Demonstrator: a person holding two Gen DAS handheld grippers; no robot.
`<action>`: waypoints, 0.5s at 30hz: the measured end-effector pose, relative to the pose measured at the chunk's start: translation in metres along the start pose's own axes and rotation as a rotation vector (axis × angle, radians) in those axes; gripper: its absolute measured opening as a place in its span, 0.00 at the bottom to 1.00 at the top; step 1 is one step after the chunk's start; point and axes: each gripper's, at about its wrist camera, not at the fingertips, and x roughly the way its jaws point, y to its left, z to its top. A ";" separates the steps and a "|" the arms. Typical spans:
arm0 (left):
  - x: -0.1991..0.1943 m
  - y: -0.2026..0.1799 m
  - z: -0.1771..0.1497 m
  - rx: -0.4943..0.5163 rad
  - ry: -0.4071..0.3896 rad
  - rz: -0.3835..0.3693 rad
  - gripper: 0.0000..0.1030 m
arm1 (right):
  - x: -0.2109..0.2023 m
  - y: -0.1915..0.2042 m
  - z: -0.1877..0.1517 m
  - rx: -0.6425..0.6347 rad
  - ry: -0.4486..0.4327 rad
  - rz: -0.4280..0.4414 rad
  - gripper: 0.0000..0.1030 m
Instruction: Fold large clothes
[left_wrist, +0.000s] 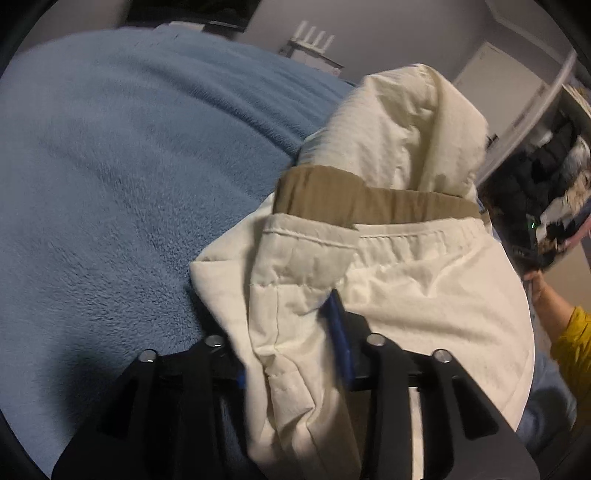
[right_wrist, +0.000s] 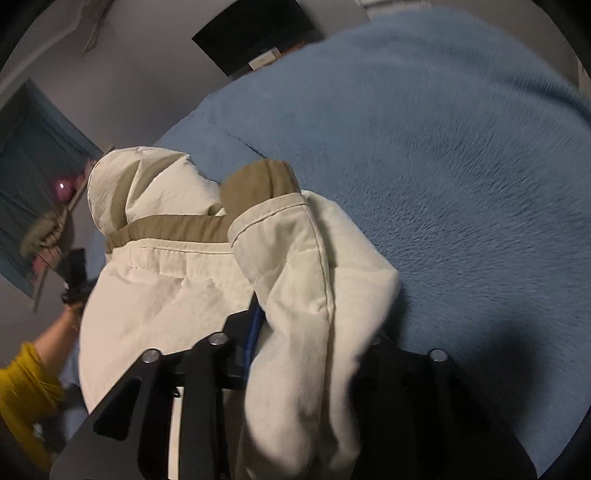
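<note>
A cream jacket (left_wrist: 406, 280) with a tan inner collar band (left_wrist: 332, 199) and a hood is held up over a blue fleece blanket (left_wrist: 129, 166). My left gripper (left_wrist: 295, 332) is shut on a bunched fold of the jacket, which drapes over its fingers. In the right wrist view the same jacket (right_wrist: 166, 295) hangs with its hood at the upper left, and my right gripper (right_wrist: 306, 332) is shut on another fold; the cloth hides the fingertips. The blanket (right_wrist: 443, 166) lies beyond.
The person's arm in a yellow sleeve (left_wrist: 572, 343) shows at the right edge, and also in the right wrist view (right_wrist: 26, 387). A dark pile of clothes (left_wrist: 546, 184) sits at the right. Grey walls and a white door (left_wrist: 491, 70) stand behind the bed.
</note>
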 end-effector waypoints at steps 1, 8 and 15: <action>0.003 -0.001 0.001 -0.012 -0.002 0.012 0.39 | 0.001 -0.001 0.000 0.010 0.000 -0.005 0.36; -0.025 -0.044 0.000 0.153 -0.046 0.089 0.12 | -0.035 0.052 -0.015 -0.182 -0.103 -0.156 0.11; -0.082 -0.083 -0.011 0.223 -0.117 0.073 0.10 | -0.094 0.107 -0.046 -0.296 -0.234 -0.192 0.08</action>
